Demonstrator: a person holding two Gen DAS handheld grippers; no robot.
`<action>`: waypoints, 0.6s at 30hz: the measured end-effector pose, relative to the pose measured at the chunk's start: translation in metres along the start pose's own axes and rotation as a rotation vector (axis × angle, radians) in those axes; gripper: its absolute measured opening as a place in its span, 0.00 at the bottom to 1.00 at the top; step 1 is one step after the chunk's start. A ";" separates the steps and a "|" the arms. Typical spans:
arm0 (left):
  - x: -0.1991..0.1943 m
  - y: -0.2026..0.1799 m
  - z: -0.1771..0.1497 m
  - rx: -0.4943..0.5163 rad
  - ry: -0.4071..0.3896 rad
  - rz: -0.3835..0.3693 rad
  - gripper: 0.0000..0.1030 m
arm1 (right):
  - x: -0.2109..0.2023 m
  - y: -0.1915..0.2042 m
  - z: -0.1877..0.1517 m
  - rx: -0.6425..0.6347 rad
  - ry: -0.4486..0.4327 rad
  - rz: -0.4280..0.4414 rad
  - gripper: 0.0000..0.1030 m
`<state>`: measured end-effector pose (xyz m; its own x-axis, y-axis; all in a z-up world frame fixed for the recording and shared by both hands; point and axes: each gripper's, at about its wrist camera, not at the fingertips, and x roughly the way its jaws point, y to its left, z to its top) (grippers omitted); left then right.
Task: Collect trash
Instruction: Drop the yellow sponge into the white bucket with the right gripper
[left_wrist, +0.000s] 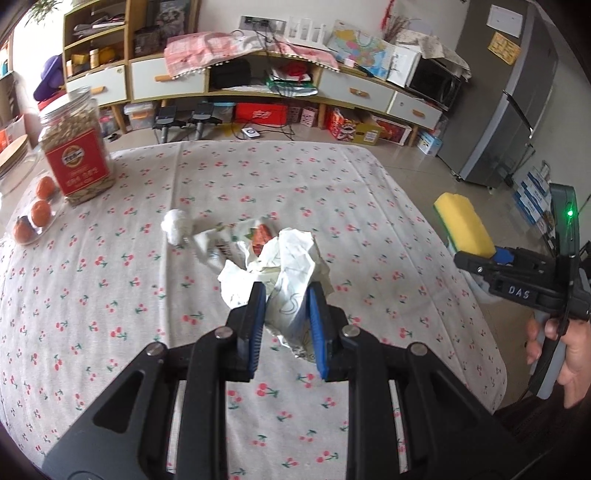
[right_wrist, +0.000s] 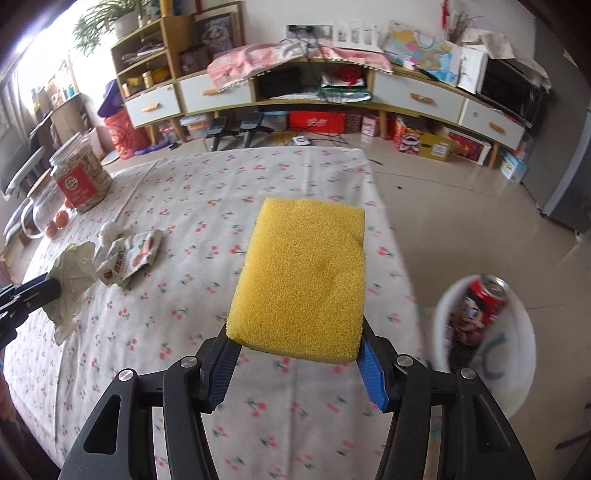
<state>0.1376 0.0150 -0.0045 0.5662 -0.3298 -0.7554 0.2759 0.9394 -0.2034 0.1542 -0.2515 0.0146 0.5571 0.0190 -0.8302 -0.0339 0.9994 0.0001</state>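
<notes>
Cherry-print tablecloth (left_wrist: 332, 206) below — left claw (left_wrist: 287, 306) angled down, clenched on crumpled paper (left_wrist: 291, 266); right claw (right_wrist: 295, 354) grips sponge (right_wrist: 303, 273).

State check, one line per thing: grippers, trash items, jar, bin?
left gripper: shut on crumpled paper, lifted off the table
right gripper: shut on yellow sponge
snack wrapper: torn open, lying on tablecloth
tissue wad: balled, on tablecloth
jar: upright, lid on
white bin: holds red can

Yellow sponge (right_wrist: 301, 277), cherry-print white tablecloth (left_wrist: 332, 192) (red-labelled jar (left_wrist: 75, 147) beside).
</notes>
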 end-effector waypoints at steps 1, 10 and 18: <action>0.002 -0.004 -0.001 0.008 0.003 -0.006 0.24 | -0.005 -0.009 -0.003 0.011 -0.004 -0.008 0.58; 0.015 -0.033 -0.015 0.065 0.054 -0.045 0.24 | -0.035 -0.106 -0.037 0.193 -0.008 -0.093 0.58; 0.022 -0.068 -0.015 0.131 0.062 -0.068 0.24 | -0.028 -0.178 -0.052 0.351 0.053 -0.155 0.59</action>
<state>0.1193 -0.0545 -0.0163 0.4948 -0.3817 -0.7807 0.4130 0.8937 -0.1752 0.1012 -0.4313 0.0088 0.4897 -0.1254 -0.8628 0.3387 0.9392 0.0558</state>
